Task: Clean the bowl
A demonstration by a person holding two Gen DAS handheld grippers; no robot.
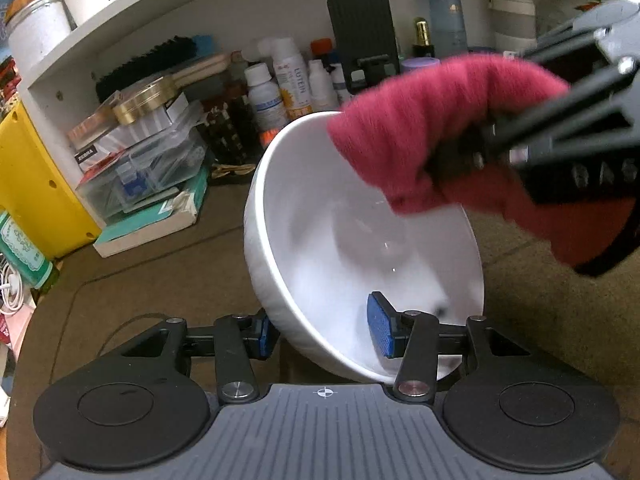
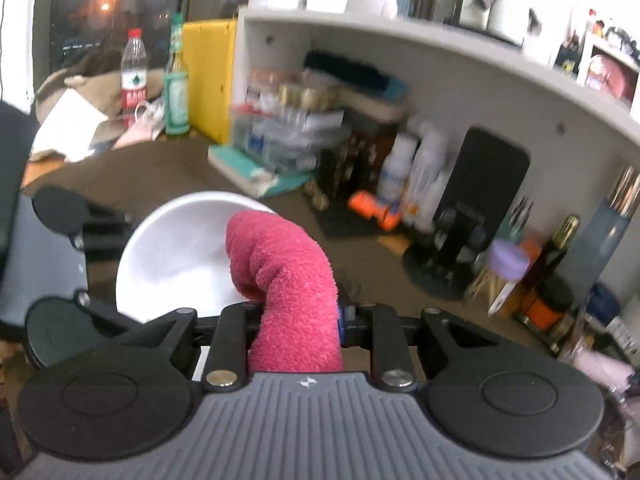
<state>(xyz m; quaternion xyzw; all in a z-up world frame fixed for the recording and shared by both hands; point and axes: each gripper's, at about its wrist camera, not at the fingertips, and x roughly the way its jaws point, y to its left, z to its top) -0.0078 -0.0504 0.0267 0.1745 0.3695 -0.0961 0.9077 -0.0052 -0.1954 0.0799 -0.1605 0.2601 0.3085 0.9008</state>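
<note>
The white bowl (image 1: 360,240) is tipped up on the brown table (image 1: 160,272), in front of the white shelf (image 1: 240,12). Its rim is straddled by the left gripper (image 1: 324,332): one blue pad (image 1: 380,328) is seen inside the bowl and the other is outside the wall. Whether the pads are pressed on the wall cannot be told, since a gap seems to be left on the inside. A pink cloth (image 2: 288,280) is clamped tight in the right gripper (image 2: 298,320), and its loose end is held over the far side of the bowl.

If the bowl is not pinched well, it could be dropped flat or slid away when it is pushed by the cloth. A hard push toward the shelf could send the bowl into the bottles (image 1: 288,80) just behind it, and they could be knocked over. The cloth could also be pulled out if it is rubbed too hard.

Little room is left behind the bowl, where the shelf is packed. More bare table is seen on the near side and to the left of the bowl, so wiping strokes are best kept toward that side.
</note>
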